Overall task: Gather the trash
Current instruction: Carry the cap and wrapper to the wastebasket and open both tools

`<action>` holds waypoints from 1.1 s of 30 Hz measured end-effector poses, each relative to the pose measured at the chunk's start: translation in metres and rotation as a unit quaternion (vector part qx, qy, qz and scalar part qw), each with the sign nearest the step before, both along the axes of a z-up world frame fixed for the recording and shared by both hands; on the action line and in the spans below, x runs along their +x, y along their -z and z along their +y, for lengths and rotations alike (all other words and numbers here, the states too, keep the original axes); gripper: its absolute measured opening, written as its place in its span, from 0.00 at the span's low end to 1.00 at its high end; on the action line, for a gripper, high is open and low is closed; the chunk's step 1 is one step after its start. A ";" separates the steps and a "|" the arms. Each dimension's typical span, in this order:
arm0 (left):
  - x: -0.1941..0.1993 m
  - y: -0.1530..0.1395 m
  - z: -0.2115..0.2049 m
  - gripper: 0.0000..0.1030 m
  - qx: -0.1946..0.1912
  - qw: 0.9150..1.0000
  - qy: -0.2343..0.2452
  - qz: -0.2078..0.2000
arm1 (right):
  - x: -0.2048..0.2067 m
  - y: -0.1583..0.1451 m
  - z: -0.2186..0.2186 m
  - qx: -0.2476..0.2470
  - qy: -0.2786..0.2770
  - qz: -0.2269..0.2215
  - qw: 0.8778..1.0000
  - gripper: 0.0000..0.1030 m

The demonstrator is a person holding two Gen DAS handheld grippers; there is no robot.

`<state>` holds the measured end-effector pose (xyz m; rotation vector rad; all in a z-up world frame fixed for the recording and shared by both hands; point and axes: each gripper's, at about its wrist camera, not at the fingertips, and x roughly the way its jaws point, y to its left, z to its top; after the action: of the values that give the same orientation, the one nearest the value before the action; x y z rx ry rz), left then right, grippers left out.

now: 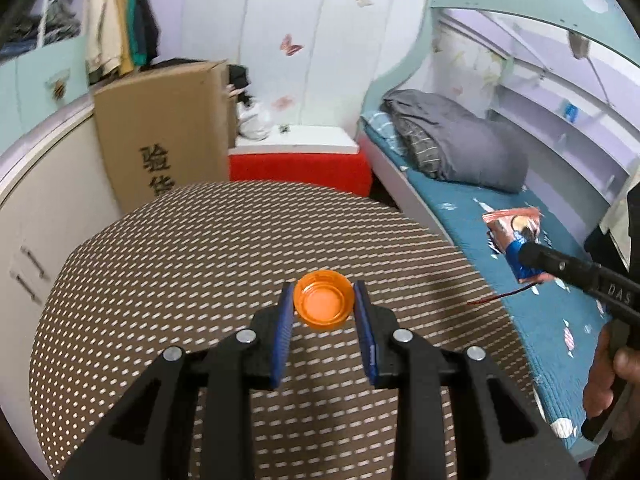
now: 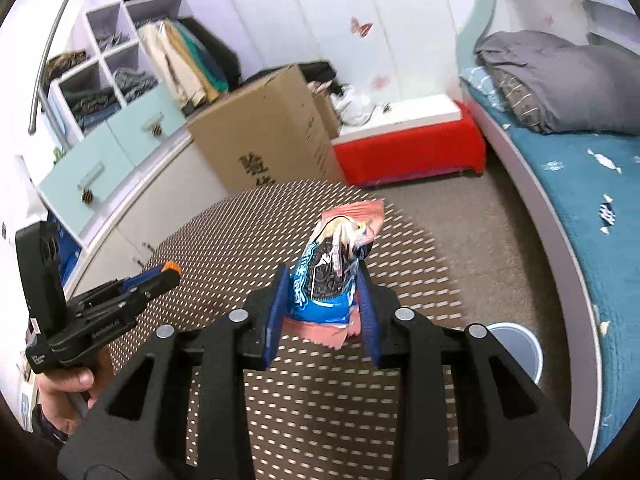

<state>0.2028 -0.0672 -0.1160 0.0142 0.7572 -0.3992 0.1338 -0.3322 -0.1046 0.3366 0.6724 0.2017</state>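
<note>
Bedroom clutter rings your round dotted bench [image 1: 168, 264]: a cardboard box [image 1: 164, 136] and red chest [image 1: 300, 168] beyond its far edge, the bed [image 1: 472, 216] off its right edge. From your left wrist, your left tool [image 1: 323, 300] is clenched on an orange bottle cap [image 1: 323, 303], held above the bench's middle. From your right wrist, your right tool [image 2: 322, 296] grips a crumpled blue-and-pink snack wrapper [image 2: 332, 276] above the bench; a white bin [image 2: 518, 346], perhaps, sits on the floor off the right edge.
</note>
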 end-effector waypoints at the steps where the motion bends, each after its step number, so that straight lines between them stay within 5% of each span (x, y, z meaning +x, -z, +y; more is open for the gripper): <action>1: -0.001 -0.003 -0.010 0.28 -0.001 1.000 0.008 -0.002 | -0.003 -0.003 -0.009 -0.003 0.007 -0.004 1.000 0.30; 19: -0.002 -0.009 -0.188 0.28 -0.003 0.988 0.151 0.013 | -0.043 -0.005 -0.166 0.009 0.124 -0.012 0.992 0.30; 23: -0.001 0.003 -0.226 0.28 0.006 0.984 0.175 0.029 | -0.034 0.027 -0.194 0.020 0.137 0.021 0.990 0.30; 33: 0.009 0.053 -0.311 0.28 0.052 0.971 0.221 0.071 | 0.019 0.163 -0.233 0.091 0.147 0.139 0.975 0.29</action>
<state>0.2114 -0.3785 -0.1694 0.2597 0.9177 -0.7903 0.1530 -0.5650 -0.2677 0.6426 0.8725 -0.0704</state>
